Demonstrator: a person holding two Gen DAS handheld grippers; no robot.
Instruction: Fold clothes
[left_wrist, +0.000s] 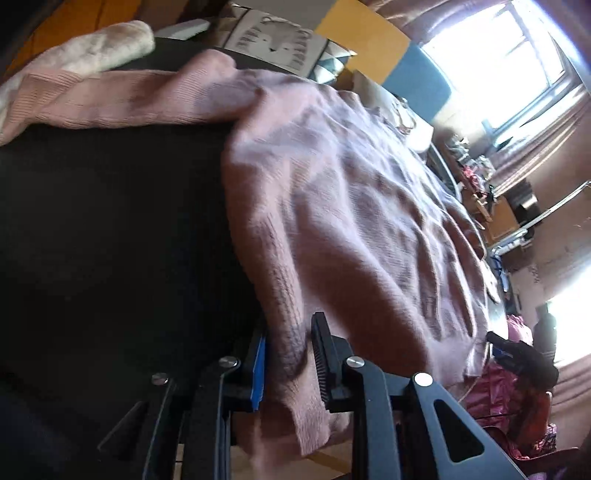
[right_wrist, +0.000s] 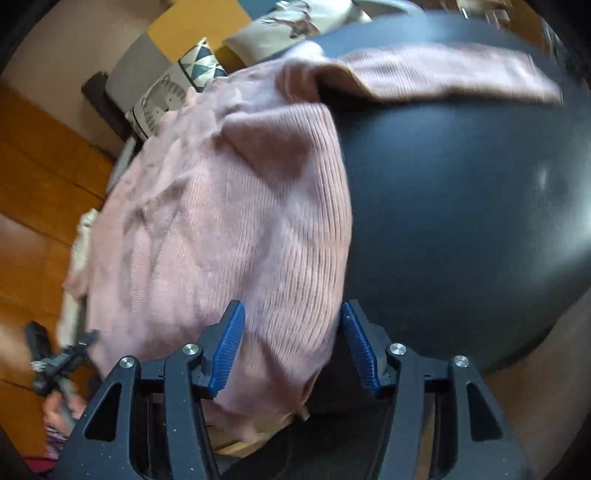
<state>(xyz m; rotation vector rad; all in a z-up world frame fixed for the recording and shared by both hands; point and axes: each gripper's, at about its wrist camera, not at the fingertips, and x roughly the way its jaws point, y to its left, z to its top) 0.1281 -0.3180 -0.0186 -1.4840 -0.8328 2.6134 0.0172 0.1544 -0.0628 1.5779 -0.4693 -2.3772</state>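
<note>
A: Left wrist view, what have you got?

B: Pink knit sweater (left_wrist: 351, 206) spread over a round black surface (left_wrist: 110, 240). Hem edge hangs off the near rim. Left tongs (left_wrist: 288, 354) narrow, pinching that hem: fabric bunched between the blue pad and the black ribbed pad.

A: Sleeves?

B: One sleeve (left_wrist: 122, 99) lies out flat across the surface toward the far left. A cream fuzzy cloth (left_wrist: 107, 46) sits just past its cuff, touching or overlapping, can't tell which.

A: Background?

B: Printed cushions (left_wrist: 273, 40) behind the surface, bright window (left_wrist: 498, 55) top right, cluttered shelves below it. The other gripper shows small at the far right edge, past the sweater; too small to read its state there.

A: Right wrist view.

B: Same sweater (right_wrist: 229, 229), left half of frame, blurred. Bare black surface (right_wrist: 461, 203) fills the right. Right tongs (right_wrist: 291, 347) wide apart, blue pads on either side of the sweater's hem corner. Left pad looks to be against the knit; right pad is clear of it, gap visible. Not clamped.

A: Second sleeve?

B: Sleeve (right_wrist: 443, 77) stretches right across the far part of the surface, flat, cuff near the right edge.

A: Anything else?

B: Cat-print cushion (right_wrist: 159, 103) top left, wood floor (right_wrist: 37, 166) at left. Left gripper visible low left beside the sweater's edge, blurred.
</note>
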